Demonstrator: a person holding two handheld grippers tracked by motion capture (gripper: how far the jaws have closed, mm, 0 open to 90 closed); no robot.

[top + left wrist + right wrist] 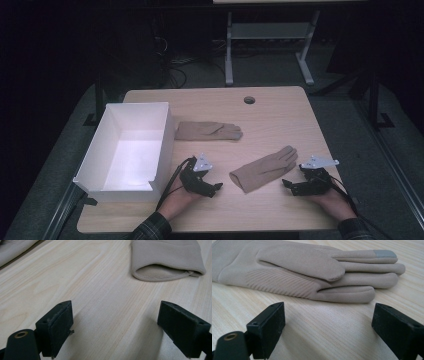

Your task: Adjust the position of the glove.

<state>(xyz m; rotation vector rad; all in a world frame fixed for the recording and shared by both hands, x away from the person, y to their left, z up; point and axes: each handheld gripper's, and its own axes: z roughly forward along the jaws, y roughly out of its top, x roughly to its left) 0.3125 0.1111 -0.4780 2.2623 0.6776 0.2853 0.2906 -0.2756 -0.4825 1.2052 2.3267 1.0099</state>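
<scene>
**Both grippers low and open beside the near glove**

The person's forearms come in from the near edge of the pale wooden table (280, 107), each hand resting low on it. The left gripper (216, 187) lies just in front of the left hand, pointing right toward the cuff of the near beige fabric glove (265, 169). The right gripper (286, 183) points left toward the same glove from its other side. In both gripper views the black jaws stand wide apart with bare tabletop between them, nothing held.

The near glove lies flat in the middle of the table between the two grippers, set on a slant, its cuff toward the left gripper and its fingers toward the far right. In the left gripper view its open cuff (166, 261) faces the camera, the inner lining showing, well clear of the jaws. In the right gripper view the glove (294, 270) lies palm up with the thumb folded across, fine ribbed stitching on the palm and a grey patch on one fingertip.

A second beige glove (207, 131) lies flat farther back, just beside the open white rectangular box (95, 155) at the table's left.
</scene>
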